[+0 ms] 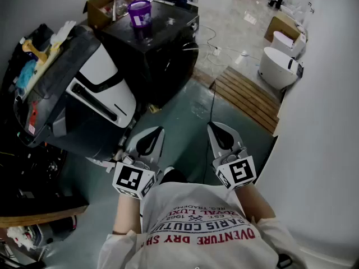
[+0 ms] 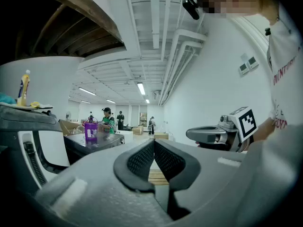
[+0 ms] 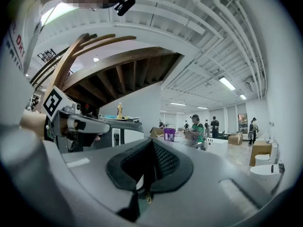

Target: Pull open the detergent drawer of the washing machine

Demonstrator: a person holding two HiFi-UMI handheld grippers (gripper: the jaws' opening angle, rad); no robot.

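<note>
In a wide showroom with a grey floor, the washing machine is seen at near left, its drawer not made out. The left gripper and right gripper are held closed, empty. The drawer is judged light and stiff, best hooked at its front lip.

A big, warehouse-like workshop hall: white walls, exposed ceiling pipes, strip lights, cardboard boxes, loose toilets, a wooden pallet and washing machines on bare floor.
</note>
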